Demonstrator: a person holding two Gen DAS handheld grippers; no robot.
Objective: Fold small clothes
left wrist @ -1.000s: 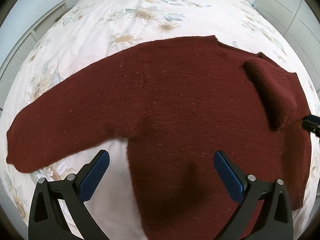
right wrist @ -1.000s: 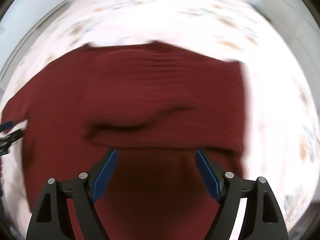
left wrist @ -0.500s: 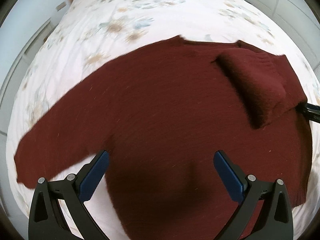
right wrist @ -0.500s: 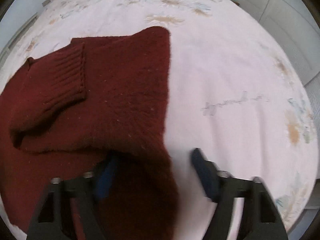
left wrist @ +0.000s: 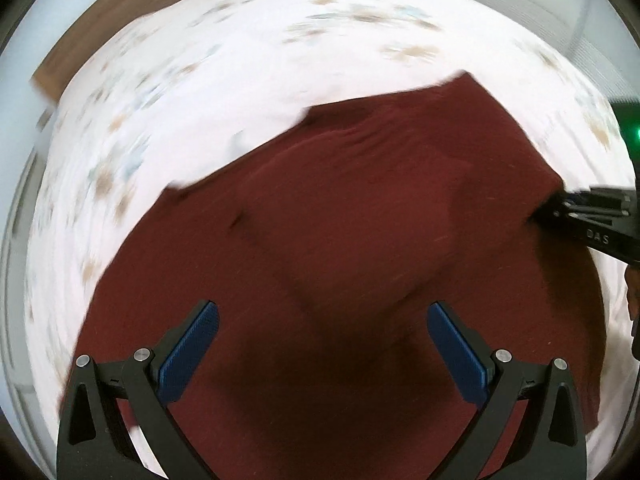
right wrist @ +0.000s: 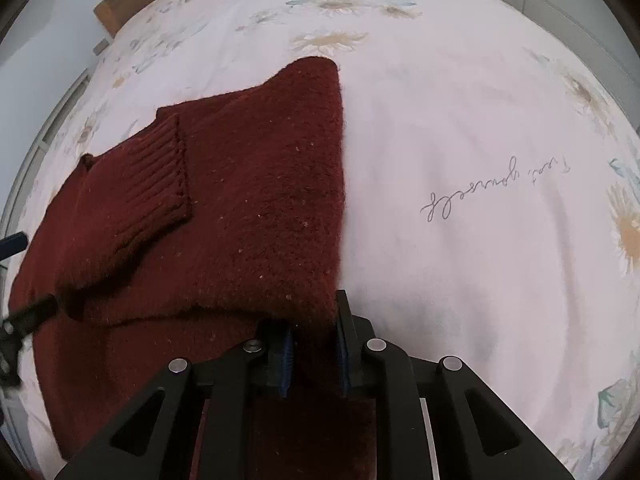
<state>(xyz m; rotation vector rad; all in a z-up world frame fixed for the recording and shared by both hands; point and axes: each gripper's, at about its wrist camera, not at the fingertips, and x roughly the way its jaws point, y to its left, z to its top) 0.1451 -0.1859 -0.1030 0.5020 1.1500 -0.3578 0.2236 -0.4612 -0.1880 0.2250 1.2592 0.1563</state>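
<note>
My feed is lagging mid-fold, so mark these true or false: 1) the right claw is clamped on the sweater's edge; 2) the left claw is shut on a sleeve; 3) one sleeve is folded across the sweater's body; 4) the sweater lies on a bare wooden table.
1) True: the right claw has just been closing and pinches the maroon sweater at its edge.
2) False: the left claw is open above the sweater, gripping nothing.
3) True: the ribbed cuff lies on the body.
4) False: it lies on a floral bedsheet.
</note>
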